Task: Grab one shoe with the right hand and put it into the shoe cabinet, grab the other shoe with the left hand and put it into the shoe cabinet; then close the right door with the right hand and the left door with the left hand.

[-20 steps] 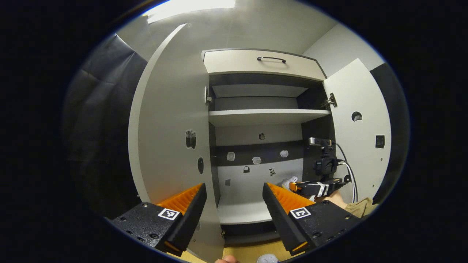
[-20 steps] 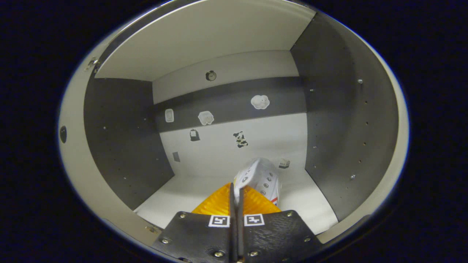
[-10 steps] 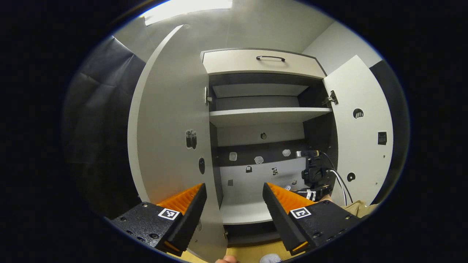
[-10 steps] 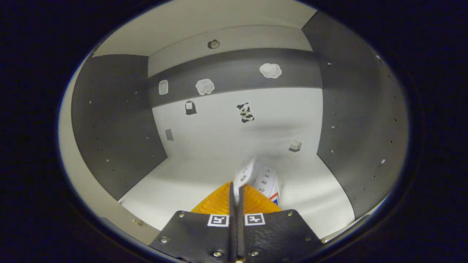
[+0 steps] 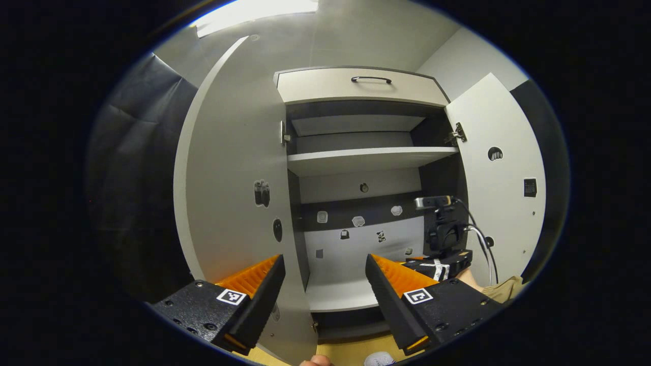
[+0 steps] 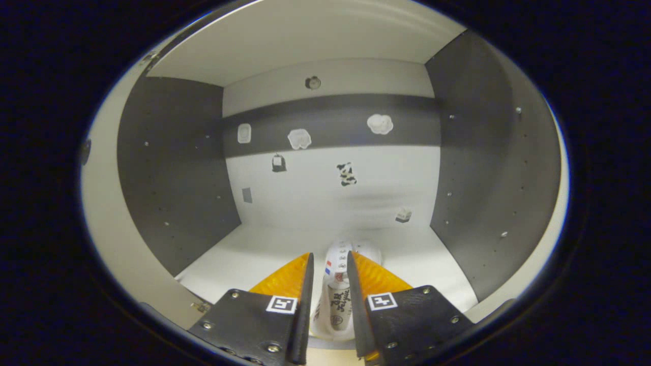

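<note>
Releasing shoe (image 6: 339, 277) on bottom shelf (image 6: 254, 264) of cabinet (image 5: 356, 86): right gripper (image 6: 328, 284) jaws parted, shoe loose between them. Back straight out, avoid dragging shoe. Left gripper (image 5: 323, 284) jaws wide, empty, near left door (image 5: 234, 152). Second shoe next.

a white shoe (image 6: 339, 284) with metal eyelets rests on the pale floor of the shoe cabinet (image 6: 173, 203), toe inward. both cabinet doors, left (image 5: 229, 178) and right (image 5: 501, 173), stand open.
</note>
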